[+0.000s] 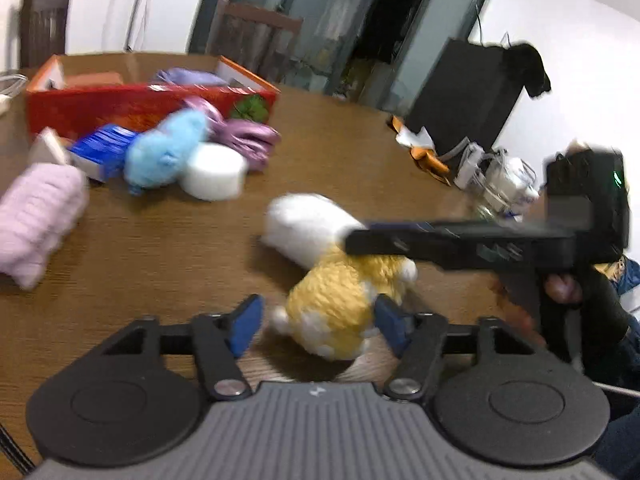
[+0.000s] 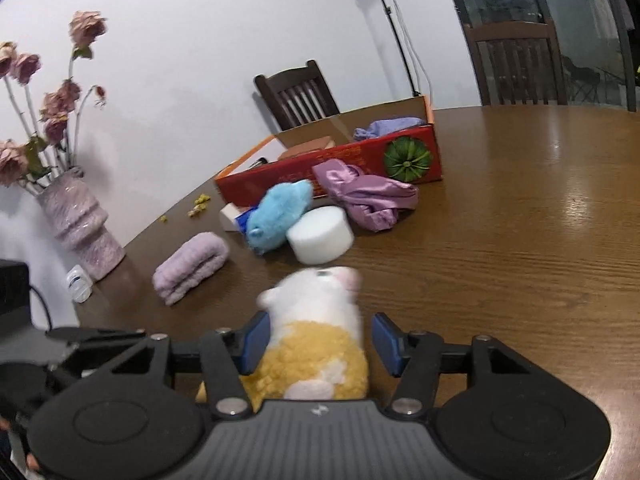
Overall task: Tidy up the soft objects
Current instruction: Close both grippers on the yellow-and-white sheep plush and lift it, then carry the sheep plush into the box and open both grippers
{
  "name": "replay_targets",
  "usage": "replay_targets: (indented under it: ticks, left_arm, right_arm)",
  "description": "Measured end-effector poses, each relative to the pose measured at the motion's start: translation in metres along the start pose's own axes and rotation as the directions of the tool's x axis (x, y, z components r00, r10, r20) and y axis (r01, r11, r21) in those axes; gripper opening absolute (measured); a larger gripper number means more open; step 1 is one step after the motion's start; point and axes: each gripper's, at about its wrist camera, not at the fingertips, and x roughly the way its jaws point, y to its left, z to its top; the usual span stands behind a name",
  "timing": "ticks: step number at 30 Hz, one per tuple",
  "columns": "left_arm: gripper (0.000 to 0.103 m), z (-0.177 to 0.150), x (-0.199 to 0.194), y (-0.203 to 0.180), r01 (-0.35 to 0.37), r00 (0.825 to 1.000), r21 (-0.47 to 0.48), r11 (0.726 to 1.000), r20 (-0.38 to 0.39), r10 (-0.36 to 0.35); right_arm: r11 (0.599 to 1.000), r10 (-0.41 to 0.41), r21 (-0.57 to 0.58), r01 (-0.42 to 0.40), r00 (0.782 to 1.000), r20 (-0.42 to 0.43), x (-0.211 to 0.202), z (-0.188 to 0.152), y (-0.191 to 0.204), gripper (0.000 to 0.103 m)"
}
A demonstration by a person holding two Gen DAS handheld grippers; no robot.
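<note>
Plush hamster [image 2: 316, 340] sits between both grippers' parted jaws, ungripped; lilac towel [image 2: 191, 267], blue plush [image 2: 276, 216], foam puck [image 2: 320, 234] remain outside red box [image 2: 340, 160] at upper centre.

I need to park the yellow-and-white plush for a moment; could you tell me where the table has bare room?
Bare wood lies right of the purple satin cloth and white foam cylinder. It is crowded before the red box: blue plush, lilac towel.

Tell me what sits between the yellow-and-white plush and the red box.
In the right wrist view, a white foam cylinder and a blue plush lie between the yellow-and-white plush and red box.
</note>
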Motion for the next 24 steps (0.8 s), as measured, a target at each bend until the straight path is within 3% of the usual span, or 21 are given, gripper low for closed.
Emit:
replay_targets:
  ticks: [2, 3, 6, 8, 10, 12, 16, 20, 22, 23, 24]
  left_arm:
    - [0.059, -0.002, -0.011, 0.013, -0.061, 0.998, -0.017, 0.998, 0.032, 0.062]
    - [0.059, -0.003, -0.018, 0.018, -0.058, 0.996, -0.023, 0.998, 0.06, 0.059]
    - [0.068, -0.003, -0.026, 0.022, 0.052, 0.995, -0.081, 0.995, 0.094, -0.045]
    - [0.068, -0.001, -0.018, 0.026, 0.07, 0.995, -0.13, 0.989, 0.073, -0.061]
    - [0.067, 0.001, -0.01, 0.028, 0.059, 0.997, -0.155, 0.986, 0.065, -0.049]
    - [0.061, 0.003, -0.001, 0.036, 0.086, 0.996, -0.195, 0.977, 0.044, -0.079]
    - [0.05, 0.004, 0.01, 0.053, 0.144, 0.989, -0.287, 0.947, 0.021, -0.144]
    - [0.043, 0.014, 0.014, 0.062, 0.186, 0.982, -0.334, 0.924, 0.039, -0.184]
    - [0.034, 0.03, 0.012, 0.061, 0.249, 0.969, -0.33, 0.911, 0.086, -0.233]
    - [0.033, 0.041, 0.012, 0.06, 0.291, 0.956, -0.325, 0.9, 0.119, -0.267]
    - [0.033, 0.052, 0.013, 0.06, 0.307, 0.951, -0.315, 0.898, 0.141, -0.275]
  right_arm:
    - [1.0, 0.029, 0.005, -0.029, 1.0, 0.0, -0.007, -0.005, 0.006, 0.056]
    - [0.999, 0.04, 0.008, -0.04, 0.999, 0.003, -0.009, -0.007, 0.01, 0.056]
    - [0.999, 0.035, 0.024, -0.035, 0.999, 0.007, -0.008, -0.011, 0.014, 0.057]
    - [0.997, 0.039, 0.061, -0.04, 0.999, 0.011, -0.005, -0.011, 0.011, 0.057]
    - [0.995, 0.042, 0.093, -0.044, 0.999, 0.016, -0.001, -0.009, 0.008, 0.059]
    - [0.992, 0.023, 0.119, -0.026, 0.999, 0.026, 0.002, -0.008, 0.004, 0.072]
    - [0.987, 0.034, 0.159, -0.037, 0.999, 0.017, 0.012, -0.006, -0.003, 0.07]
    - [0.984, 0.031, 0.173, -0.034, 0.999, 0.022, 0.017, -0.003, -0.008, 0.059]
    - [0.986, 0.01, 0.169, -0.018, 0.999, 0.046, 0.016, 0.006, -0.007, 0.048]
    - [0.987, 0.016, 0.159, -0.025, 0.998, 0.061, 0.016, 0.013, -0.005, 0.029]
    - [0.986, 0.06, 0.152, -0.07, 0.996, 0.072, 0.017, 0.022, -0.004, 0.024]
